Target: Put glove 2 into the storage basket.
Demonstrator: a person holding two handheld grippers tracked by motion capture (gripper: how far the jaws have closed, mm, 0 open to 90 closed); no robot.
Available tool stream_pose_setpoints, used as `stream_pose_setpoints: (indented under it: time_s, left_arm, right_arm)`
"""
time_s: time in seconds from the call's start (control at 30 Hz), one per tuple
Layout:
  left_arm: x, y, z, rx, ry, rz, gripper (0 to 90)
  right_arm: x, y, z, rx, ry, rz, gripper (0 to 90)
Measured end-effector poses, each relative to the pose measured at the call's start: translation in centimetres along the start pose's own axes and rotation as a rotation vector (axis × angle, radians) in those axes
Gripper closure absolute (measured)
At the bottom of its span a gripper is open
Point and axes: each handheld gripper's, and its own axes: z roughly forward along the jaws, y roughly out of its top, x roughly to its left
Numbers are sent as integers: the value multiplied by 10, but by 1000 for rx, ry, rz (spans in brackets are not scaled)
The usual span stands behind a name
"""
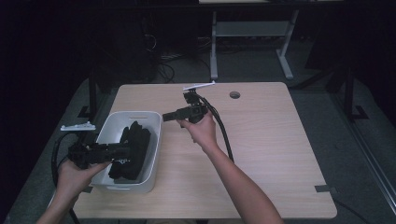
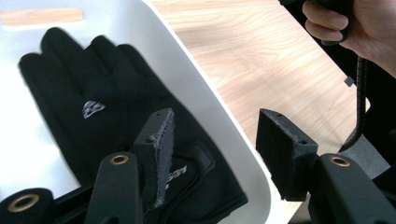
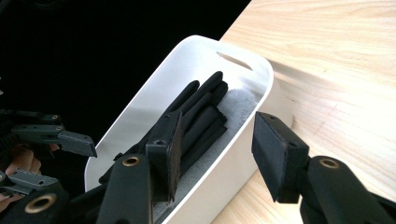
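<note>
The white bin [image 1: 152, 161] at the table's [image 1: 261, 154] left edge already holds the black gloves [image 1: 133, 149], laid flat inside it with nothing else loose on the wood around it, so the putting-away looks finished and only drawing the hands back seems left. The left gripper [image 1: 122, 150] hangs just over the bin's near end, above the gloves, jaws parted and empty. The right gripper [image 1: 169, 116] stands beside the bin's far right corner, likewise spread and gripping nothing.
</note>
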Motion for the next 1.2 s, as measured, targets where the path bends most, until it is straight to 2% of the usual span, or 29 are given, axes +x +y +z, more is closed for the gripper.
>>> stream_pose_setpoints:
  time_s: [0.23, 0.53, 0.9, 1.2]
  left_arm:
    - [-9, 8, 7, 5, -12, 18, 438]
    - [-20, 16, 18, 13, -31, 42, 432]
    - [-33, 24, 29, 16, -46, 66, 411]
    - [-44, 31, 41, 25, -67, 91, 406]
  right_arm:
    - [-7, -2, -19, -26, 4, 14, 514]
    - [-12, -4, -35, -43, 3, 21, 508]
    - [-20, -11, -57, -70, -15, 28, 502]
    - [-30, -20, -76, -87, -28, 56, 501]
